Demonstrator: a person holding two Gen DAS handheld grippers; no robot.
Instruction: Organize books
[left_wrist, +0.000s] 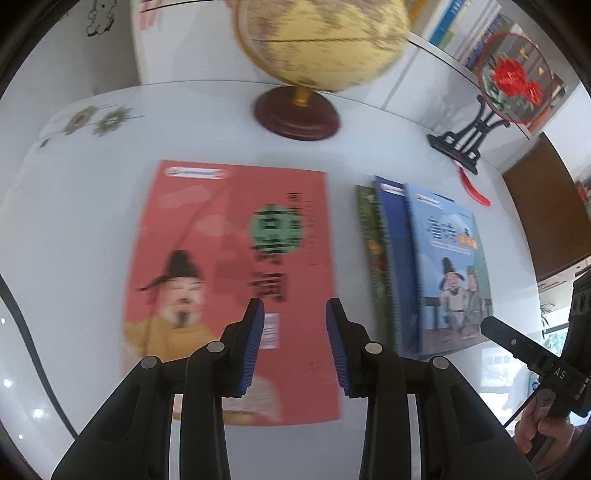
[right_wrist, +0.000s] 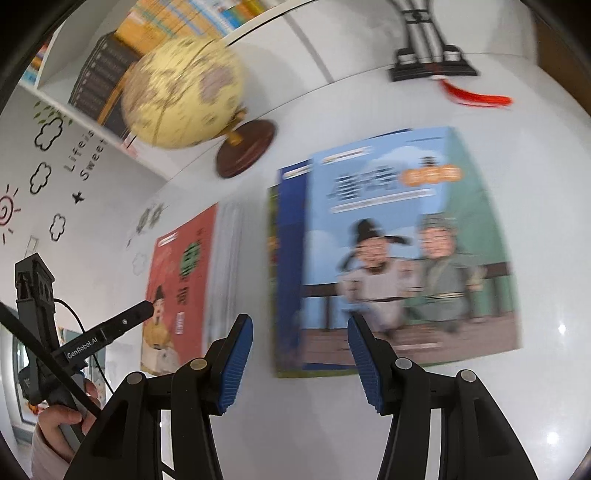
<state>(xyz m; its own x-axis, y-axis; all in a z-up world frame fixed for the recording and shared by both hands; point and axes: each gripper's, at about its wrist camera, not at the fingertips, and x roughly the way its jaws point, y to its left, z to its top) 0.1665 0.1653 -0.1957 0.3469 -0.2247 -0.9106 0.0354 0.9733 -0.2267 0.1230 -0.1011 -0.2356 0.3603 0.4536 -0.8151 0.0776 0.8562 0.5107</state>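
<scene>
Both fingers released and empty: left gripper (left_wrist: 295, 343) over flat red paperback book (left_wrist: 229, 258), right gripper (right_wrist: 301, 362) over blue-covered book stack (right_wrist: 399, 258); yellow globe on brown wooden base (left_wrist: 317, 44) behind on white desk (left_wrist: 74, 240).

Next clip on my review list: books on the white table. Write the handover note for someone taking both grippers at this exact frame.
Left gripper: open, empty, above the lower edge of the red paperback book, not touching it.
Right gripper: open, empty, near the bottom edge of the stack.
Stack: light-blue illustrated book on top, dark-blue book under it, green book lowest, edges staggered, on the glossy white table.
Done: three books piled.
Left: the red book lies alone left of the stack; it probably goes on top, then square the edges.
</scene>
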